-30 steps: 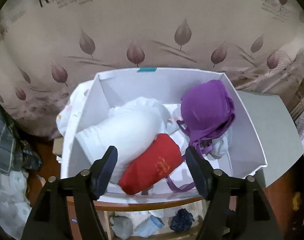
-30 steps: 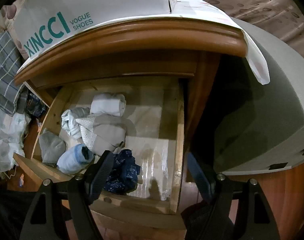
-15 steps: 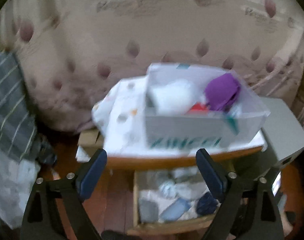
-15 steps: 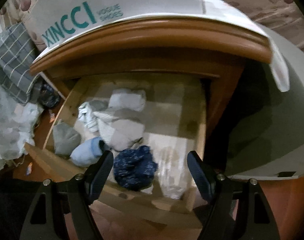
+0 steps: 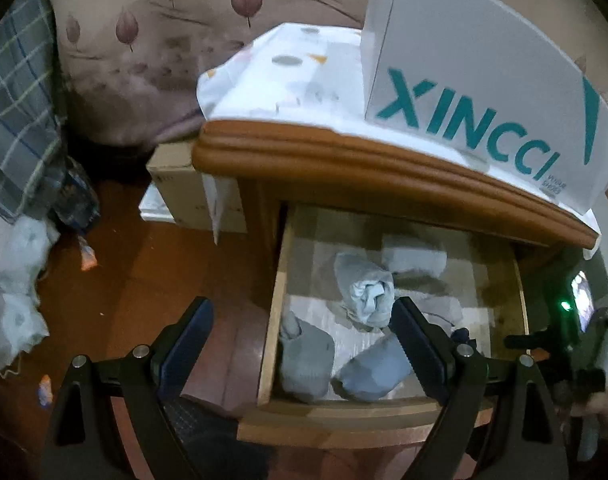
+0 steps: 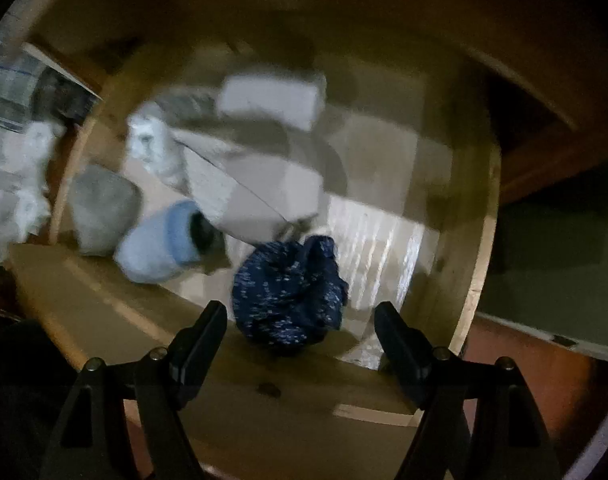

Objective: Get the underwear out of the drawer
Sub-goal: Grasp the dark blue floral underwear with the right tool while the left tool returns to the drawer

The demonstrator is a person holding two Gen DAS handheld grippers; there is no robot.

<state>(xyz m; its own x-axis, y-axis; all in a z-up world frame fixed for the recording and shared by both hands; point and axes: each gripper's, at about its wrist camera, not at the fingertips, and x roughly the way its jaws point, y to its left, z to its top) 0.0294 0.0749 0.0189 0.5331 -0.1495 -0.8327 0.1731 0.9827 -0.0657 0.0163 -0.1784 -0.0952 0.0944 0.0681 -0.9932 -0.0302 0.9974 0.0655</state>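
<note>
Both grippers wide, empty: right gripper [image 6: 299, 330] over navy underwear [image 6: 289, 292] by drawer [image 6: 478, 280] front edge.

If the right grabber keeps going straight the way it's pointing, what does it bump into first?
Most likely the dark blue speckled bundle at the front of the open drawer. The right gripper points down at it with jaws open and empty, the bundle lying just ahead between them. Blur makes the exact depth uncertain.
</note>
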